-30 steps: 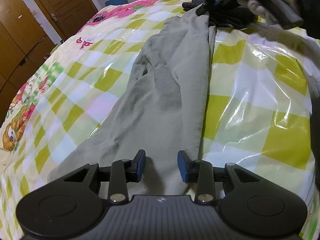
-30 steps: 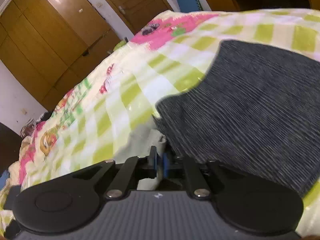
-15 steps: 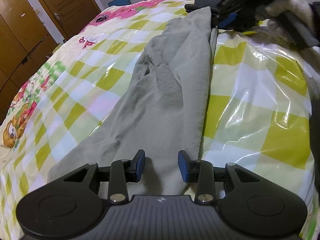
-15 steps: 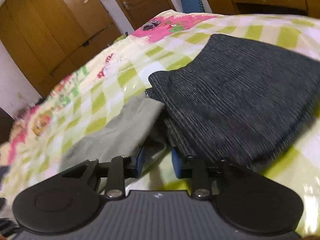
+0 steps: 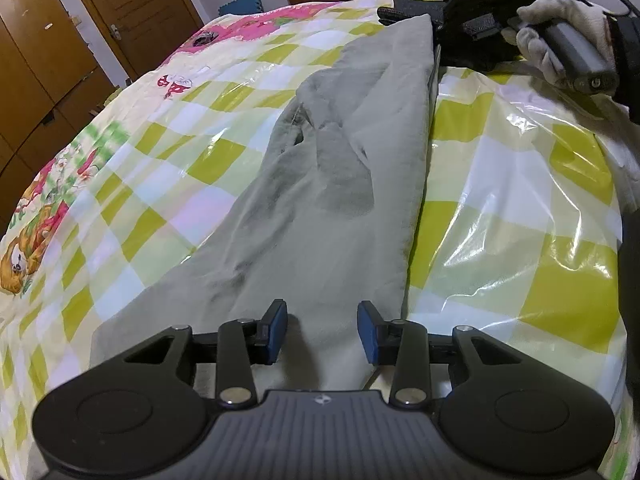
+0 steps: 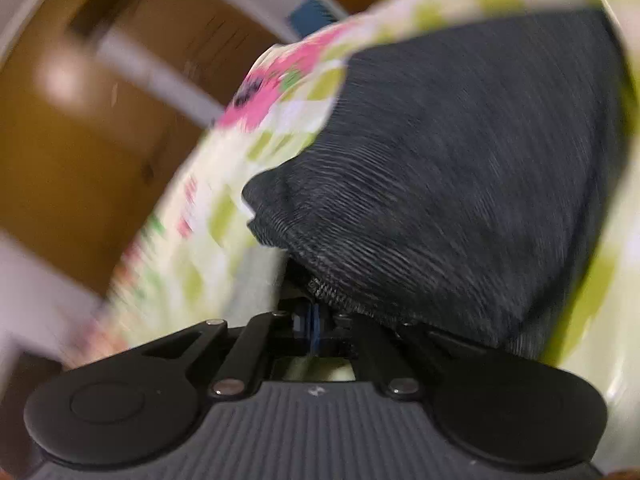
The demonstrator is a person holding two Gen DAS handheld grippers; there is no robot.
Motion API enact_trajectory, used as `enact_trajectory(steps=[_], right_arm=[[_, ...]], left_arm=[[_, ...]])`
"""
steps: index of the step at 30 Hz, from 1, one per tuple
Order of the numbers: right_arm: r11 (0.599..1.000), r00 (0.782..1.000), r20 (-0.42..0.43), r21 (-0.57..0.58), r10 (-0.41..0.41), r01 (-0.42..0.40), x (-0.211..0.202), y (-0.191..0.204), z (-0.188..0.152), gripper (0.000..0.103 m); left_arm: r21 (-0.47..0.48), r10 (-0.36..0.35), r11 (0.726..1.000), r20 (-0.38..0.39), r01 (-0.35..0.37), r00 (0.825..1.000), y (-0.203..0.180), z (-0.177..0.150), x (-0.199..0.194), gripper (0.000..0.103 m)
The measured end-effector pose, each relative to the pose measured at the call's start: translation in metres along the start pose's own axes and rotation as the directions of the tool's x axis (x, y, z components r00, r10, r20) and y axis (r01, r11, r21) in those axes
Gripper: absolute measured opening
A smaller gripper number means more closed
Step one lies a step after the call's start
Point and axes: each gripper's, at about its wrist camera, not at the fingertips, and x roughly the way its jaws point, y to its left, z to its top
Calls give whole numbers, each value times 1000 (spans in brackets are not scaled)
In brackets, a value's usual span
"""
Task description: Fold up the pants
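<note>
A: Left wrist view: pants (image 5: 332, 184) lie lengthwise on the checked cover (image 5: 500, 184), apparently halved leg over leg.

B: Grippers?

A: Left gripper (image 5: 322, 330) stands apart over the near hem, gripping nothing. Right gripper (image 6: 314, 326) is together at the far end beside a dark garment (image 6: 460, 168); anything pinched, cannot tell.

B: Remaining?

A: Crosswise folds, by my judgement.
</note>
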Motion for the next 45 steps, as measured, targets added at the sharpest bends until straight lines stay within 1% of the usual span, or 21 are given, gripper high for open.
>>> enact_trajectory(steps=[2,3,4,6,9,13,16,17,23,27,30,32,33,34,35,37,40,42,43,44,45], right_arm=[[994,998,19,89,66,-68,-8,-10,-4,14],[994,998,19,80,67,-68,-11,-9,-6,19],[997,998,11,50,64,-64,-13,-8,-8,32],[996,997,10,43,78,-78,-16,-9,-12,45],[993,994,28,55,102,-103,-21,-13,-14,46],[989,990,36,56,133,-135,-28,-15,-17,56],[984,987,60,83,152,-157,-33,-17,-16,58],[985,987,61,80,148,-153,-33,-17,-17,58],[996,999,-13,-86,37,-38,-11,6,-15,60],[993,999,-52,-121,10,-16,15,16,-10,63],[993,999,-48,-119,-11,5,25,22,-12,61],[997,999,-52,-76,-7,4,24,21,-14,33],[999,996,-80,-26,38,-40,22,18,-17,5],[996,992,-85,14,89,-88,17,17,-22,5],[994,991,-76,-6,111,-112,11,20,-26,5],[991,992,-64,-71,111,-116,9,27,-30,5],[998,994,-104,-49,42,-48,31,20,-27,10],[998,989,-138,-31,56,-61,45,17,-26,10],[998,988,-144,-27,56,-61,48,19,-26,6],[997,987,-144,-11,71,-73,45,21,-24,6],[993,986,-122,13,116,-115,37,26,-21,5]], left_arm=[[-9,-3,1000,5,3,1000,1,-2,-1,52],[-14,-5,1000,7,5,1000,2,-3,-1,52],[-17,-5,1000,10,5,1000,3,-4,-2,52],[-18,-5,1000,13,5,1000,3,-5,-3,52],[-23,-4,1000,13,5,1000,4,-5,-3,52],[-23,-6,1000,13,6,1000,4,-5,-2,53],[-27,-8,1000,13,8,1000,4,-5,-1,53],[-27,-8,1000,13,9,1000,4,-5,-1,53],[-31,-8,999,13,8,1000,5,-5,0,54],[-34,-8,999,13,8,1000,5,-5,1,54],[-42,-8,999,14,9,1000,5,-6,0,55],[-47,-5,999,12,6,1000,6,-6,-1,56],[-46,-3,999,11,4,1000,6,-6,-2,56],[-43,-1,999,11,2,1000,6,-7,-3,56],[-41,1,999,11,-1,1000,6,-7,-4,56],[-41,4,999,11,-3,1000,7,-8,-4,56],[-45,10,999,4,-10,1000,8,-6,-4,57],[-54,13,998,2,-13,1000,9,-6,-5,57],[-53,17,998,0,-17,1000,8,-6,-5,57],[-53,21,998,-2,-21,1000,8,-6,-5,57],[-54,23,998,-4,-23,1000,8,-6,-6,57]])
